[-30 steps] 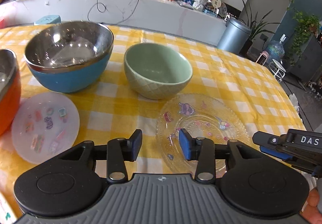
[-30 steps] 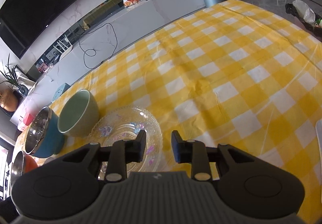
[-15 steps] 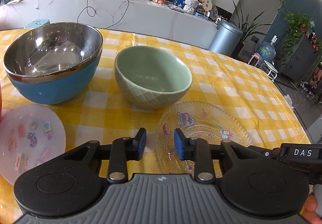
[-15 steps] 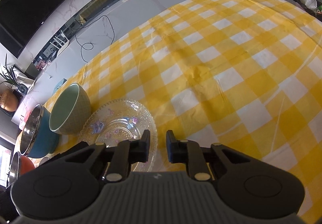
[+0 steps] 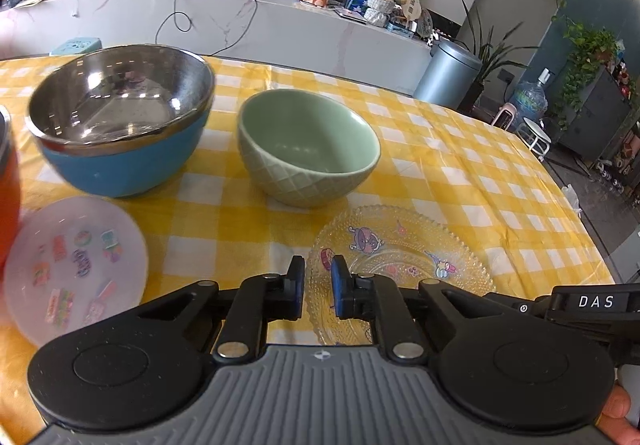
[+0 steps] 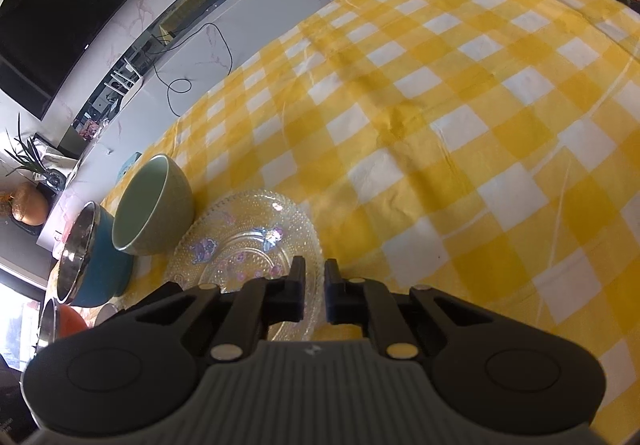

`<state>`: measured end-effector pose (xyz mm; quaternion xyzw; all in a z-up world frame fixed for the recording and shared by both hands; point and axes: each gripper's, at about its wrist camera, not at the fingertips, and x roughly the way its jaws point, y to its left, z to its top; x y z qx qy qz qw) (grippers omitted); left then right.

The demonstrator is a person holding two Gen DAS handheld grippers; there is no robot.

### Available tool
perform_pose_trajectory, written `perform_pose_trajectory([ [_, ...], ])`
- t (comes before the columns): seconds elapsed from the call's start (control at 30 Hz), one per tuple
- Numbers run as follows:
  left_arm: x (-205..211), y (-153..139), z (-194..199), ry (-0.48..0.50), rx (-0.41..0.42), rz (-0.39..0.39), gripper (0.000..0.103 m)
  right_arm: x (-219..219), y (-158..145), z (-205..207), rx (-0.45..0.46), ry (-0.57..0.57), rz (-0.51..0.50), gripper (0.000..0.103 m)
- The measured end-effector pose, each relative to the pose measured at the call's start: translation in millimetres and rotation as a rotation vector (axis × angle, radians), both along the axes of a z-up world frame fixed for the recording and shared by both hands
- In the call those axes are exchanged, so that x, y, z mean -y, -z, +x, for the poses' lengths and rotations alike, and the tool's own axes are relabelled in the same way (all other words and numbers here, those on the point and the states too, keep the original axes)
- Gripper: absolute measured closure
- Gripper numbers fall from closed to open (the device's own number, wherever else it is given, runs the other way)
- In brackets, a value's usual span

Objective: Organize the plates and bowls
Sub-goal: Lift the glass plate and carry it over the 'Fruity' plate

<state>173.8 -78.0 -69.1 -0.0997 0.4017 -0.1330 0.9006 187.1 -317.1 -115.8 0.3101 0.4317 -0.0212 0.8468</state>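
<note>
Nearly pressed together, both the left gripper and right gripper straddle opposite rim edges of the beaded clear-glass cartoon plate, lower centre, before the quilted green ceramic bowl.

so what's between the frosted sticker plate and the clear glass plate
Only bare checked tablecloth separates the frosted plate from the glass plate, seen in the left wrist view.

Left wrist: low, close, facing far counter. Right wrist: higher, angled down across tablecloth. Shared: glass plate, green bowl.
</note>
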Motion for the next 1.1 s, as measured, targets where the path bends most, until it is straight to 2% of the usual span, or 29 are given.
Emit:
perform_pose_trajectory([
  [0.3, -18.7, -17.3, -30.1, -0.042, 0.006, 0.013, 0.088, -9.9, -3.2, -13.2, -0.024, -0.056, 0.075, 0.097],
  [0.7, -54.9, -36.6, -77.9, -0.134, 0.010, 0.006, 0.088, -41.3, -24.7, -39.8, 0.024, -0.180, 0.103, 0.098],
  [1.1, -94.7, -46.8, -121.2, -0.203, 0.021, 0.039, 0.088, -80.3, -39.3, -60.6, 0.042, -0.285, 0.143, 0.099],
])
